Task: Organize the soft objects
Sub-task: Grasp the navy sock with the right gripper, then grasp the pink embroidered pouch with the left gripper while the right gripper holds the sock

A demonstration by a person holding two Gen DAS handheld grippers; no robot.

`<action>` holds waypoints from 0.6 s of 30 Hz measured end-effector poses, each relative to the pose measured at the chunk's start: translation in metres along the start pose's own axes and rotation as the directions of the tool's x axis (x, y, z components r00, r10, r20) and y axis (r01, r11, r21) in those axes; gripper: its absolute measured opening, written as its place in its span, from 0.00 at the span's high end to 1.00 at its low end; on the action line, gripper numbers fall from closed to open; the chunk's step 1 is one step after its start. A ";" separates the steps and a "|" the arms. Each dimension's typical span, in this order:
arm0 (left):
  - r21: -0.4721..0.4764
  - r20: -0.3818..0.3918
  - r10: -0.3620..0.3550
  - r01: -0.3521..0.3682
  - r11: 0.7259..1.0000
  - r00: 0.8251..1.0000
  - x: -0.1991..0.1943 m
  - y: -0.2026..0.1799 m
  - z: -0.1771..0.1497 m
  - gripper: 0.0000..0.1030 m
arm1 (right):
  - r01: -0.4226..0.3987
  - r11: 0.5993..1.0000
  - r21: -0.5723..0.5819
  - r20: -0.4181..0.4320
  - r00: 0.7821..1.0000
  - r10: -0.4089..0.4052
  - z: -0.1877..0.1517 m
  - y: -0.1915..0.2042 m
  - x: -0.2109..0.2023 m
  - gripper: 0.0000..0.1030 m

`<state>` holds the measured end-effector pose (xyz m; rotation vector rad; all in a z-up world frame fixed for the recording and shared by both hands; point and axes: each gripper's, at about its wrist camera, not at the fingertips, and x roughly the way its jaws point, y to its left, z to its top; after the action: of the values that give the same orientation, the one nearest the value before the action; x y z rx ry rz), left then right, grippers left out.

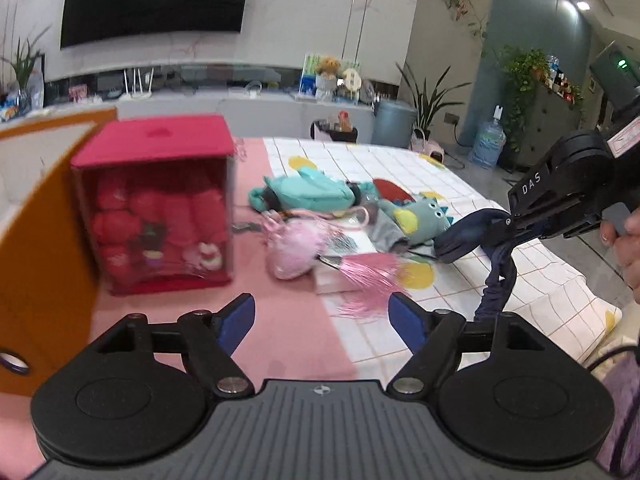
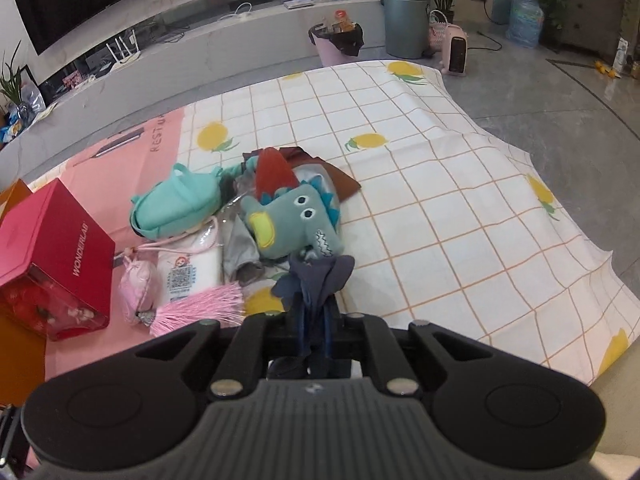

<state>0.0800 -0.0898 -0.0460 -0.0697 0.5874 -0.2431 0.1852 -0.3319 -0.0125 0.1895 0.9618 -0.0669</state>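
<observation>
Table under checked lemon cloth (image 2: 440, 184) and pink mat (image 1: 280, 332); red box (image 1: 156, 204), soft toys atop.

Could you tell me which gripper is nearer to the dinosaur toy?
Right. The right gripper, shut on a navy cloth, sits just beside the dinosaur toy. The left gripper is open, farther back, with the pink tassel between.

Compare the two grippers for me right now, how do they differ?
The left gripper stands wide open with nothing between its blue pads; the right gripper is shut on a dark navy fabric piece. The left gripper hovers low over the pink mat, while the right gripper holds the navy fabric dangling off the checked cloth. Both are black two-finger tools pointing toward the pile of soft toys.
</observation>
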 end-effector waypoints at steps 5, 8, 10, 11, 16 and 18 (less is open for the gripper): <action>-0.109 -0.055 0.023 -0.029 0.994 0.998 0.025 -0.007 0.008 0.13 | -0.039 0.999 0.032 0.035 0.999 0.037 -0.001 -0.008 -0.006 0.94; -0.212 -0.065 -0.019 0.005 0.977 0.998 0.040 0.002 0.012 0.13 | -0.064 0.996 0.058 0.047 0.997 0.061 -0.001 -0.015 -0.009 0.94; -0.242 -0.087 -0.016 -0.006 0.970 0.996 0.052 0.005 0.017 0.13 | -0.082 0.994 0.070 0.031 0.996 0.080 -0.001 -0.019 -0.005 0.94; -0.256 -0.086 -0.001 -0.021 0.966 0.996 0.056 0.007 0.018 0.13 | -0.082 0.994 0.076 0.019 0.997 0.080 0.000 -0.020 -0.002 0.94; -0.268 -0.103 0.103 -0.127 0.955 0.989 0.077 0.010 0.023 0.13 | -0.036 0.995 0.091 -0.033 0.999 0.040 0.002 -0.026 0.015 0.94; -0.270 -0.080 0.119 -0.137 0.953 0.990 0.080 0.014 0.024 0.13 | -0.026 0.996 0.086 -0.054 0.998 0.031 0.002 -0.025 0.021 0.94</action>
<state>0.1608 -0.0963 -0.0716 -0.2930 0.6836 -0.0359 0.1949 -0.3563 -0.0320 0.2845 1.0118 -0.0768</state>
